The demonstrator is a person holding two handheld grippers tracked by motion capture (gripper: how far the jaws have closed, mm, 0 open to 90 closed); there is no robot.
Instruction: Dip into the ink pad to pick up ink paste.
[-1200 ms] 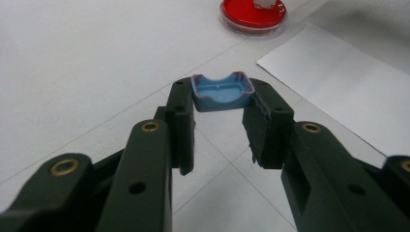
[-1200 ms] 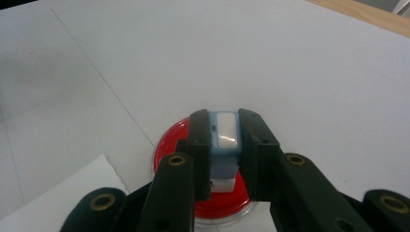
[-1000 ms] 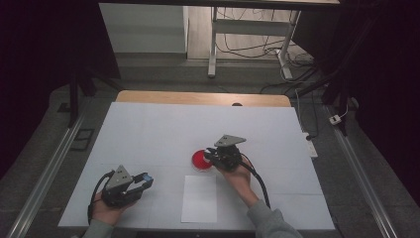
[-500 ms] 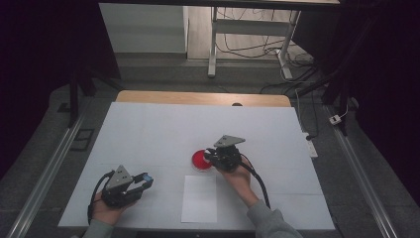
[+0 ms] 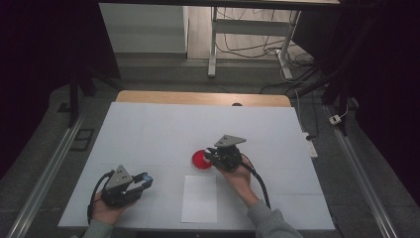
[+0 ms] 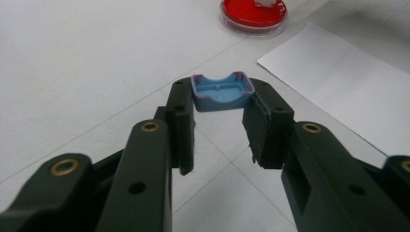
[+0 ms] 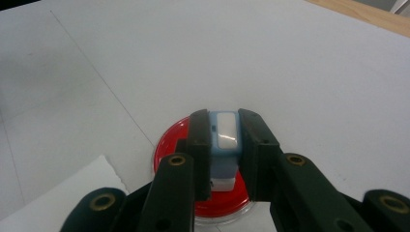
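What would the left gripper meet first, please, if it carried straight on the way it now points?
Probably the red dish: the left gripper, shut on a blue cap, points roughly toward it over bare table, though depth is unclear.

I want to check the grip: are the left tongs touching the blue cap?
Touching. In the left gripper view the left tongs are shut on the blue cap: both pads press its two sides, with no gap, and it sits clamped at their tips.

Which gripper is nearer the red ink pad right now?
Right. The right gripper holds a stamp over the red ink pad; the left gripper, clamping a blue cap, sits well off toward the table's near left.
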